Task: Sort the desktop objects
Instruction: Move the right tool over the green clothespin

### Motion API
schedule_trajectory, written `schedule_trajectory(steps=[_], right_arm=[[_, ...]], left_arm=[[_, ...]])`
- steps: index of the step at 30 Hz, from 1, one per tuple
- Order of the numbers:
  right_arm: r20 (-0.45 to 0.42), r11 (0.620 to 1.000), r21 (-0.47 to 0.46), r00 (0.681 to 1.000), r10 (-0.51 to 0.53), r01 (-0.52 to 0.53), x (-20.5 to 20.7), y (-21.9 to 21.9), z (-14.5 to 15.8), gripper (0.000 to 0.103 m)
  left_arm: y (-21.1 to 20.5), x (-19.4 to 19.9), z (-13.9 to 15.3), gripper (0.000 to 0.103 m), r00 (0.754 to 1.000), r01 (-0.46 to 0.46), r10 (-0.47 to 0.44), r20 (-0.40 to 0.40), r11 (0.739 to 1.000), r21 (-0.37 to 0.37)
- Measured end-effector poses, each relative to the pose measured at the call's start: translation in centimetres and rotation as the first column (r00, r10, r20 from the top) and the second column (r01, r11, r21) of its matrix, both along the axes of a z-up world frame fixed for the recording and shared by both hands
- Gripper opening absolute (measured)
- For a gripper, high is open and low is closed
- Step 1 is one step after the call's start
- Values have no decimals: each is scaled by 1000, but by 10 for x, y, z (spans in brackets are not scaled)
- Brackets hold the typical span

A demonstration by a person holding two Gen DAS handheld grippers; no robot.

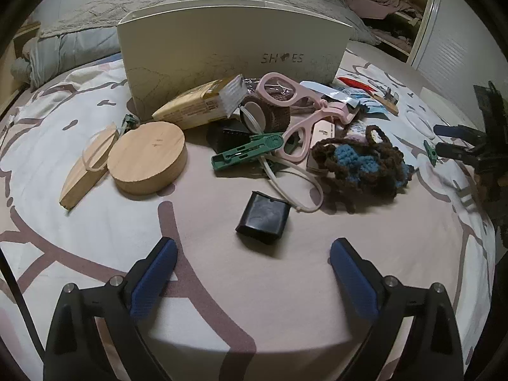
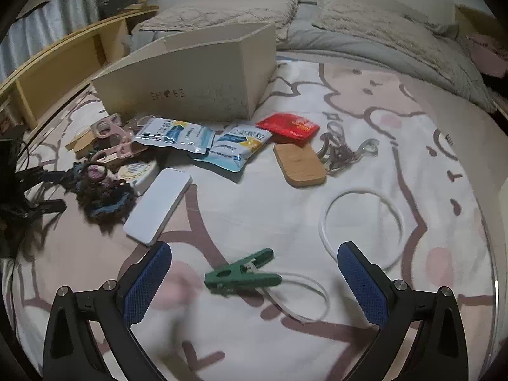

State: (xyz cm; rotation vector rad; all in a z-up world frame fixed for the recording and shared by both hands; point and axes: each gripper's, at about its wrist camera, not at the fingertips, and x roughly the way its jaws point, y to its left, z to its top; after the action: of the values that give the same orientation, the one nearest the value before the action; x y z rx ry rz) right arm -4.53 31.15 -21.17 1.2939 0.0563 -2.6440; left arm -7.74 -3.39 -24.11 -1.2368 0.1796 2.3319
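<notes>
**Desk:** Two sets of tongs, both spread wide and holding nothing. Your right gripper (image 2: 254, 273) hangs over the small green plastic clothes peg (image 2: 243, 277), which lies on the patterned bedsheet (image 2: 397, 101) between its blue pads (image 2: 362, 285), touching neither. What now?

**Field:** Come down square on the peg's body, not on the white looped cord (image 2: 312, 298) trailing from its jaw end, or you'll lift string and lose the clip. Judging by the task, the cream cardboard shoe box (image 2: 197, 79) beyond is the likely drop.

**Desk:** And your left gripper (image 1: 254, 273)?

**Field:** It hovers short of the flat black pouch (image 1: 263, 217), well clear of it. Behind sits the tangle: a second green peg (image 1: 247, 154), pink plastic goggles (image 1: 295, 120), a brown-and-blue crocheted piece (image 1: 358, 165), a round wooden disc (image 1: 147, 155).

**Desk:** Anything you can't read?

**Field:** The box's inside is hidden in both views. The right view's peg is motion-blurred, and items beneath the goggles overlap too much to name.
</notes>
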Motion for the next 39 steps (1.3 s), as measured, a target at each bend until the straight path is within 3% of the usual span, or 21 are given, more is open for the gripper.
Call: schedule_trajectory(steps=[12,16,33,39], right_arm=[[91,1000,13,996,7,-8,-6,-1,-27,103],[90,999,51,996,8,-12,-5,-7,-29,103],[57,999,45,998,9,-12,0,-7,-33,103],[55,999,43,998,10,-13,-1,-4,-35,103]], left_arm=[[5,0,-3,103,1000,17,-17,2,999,-38],[4,-1,-2,103,1000,17,-17,6,999,-39],[-2,-2,0,101,1000,13,-13,23,1000,18],[1,-1,2,97,1000,12,-12,18,1000,-17]])
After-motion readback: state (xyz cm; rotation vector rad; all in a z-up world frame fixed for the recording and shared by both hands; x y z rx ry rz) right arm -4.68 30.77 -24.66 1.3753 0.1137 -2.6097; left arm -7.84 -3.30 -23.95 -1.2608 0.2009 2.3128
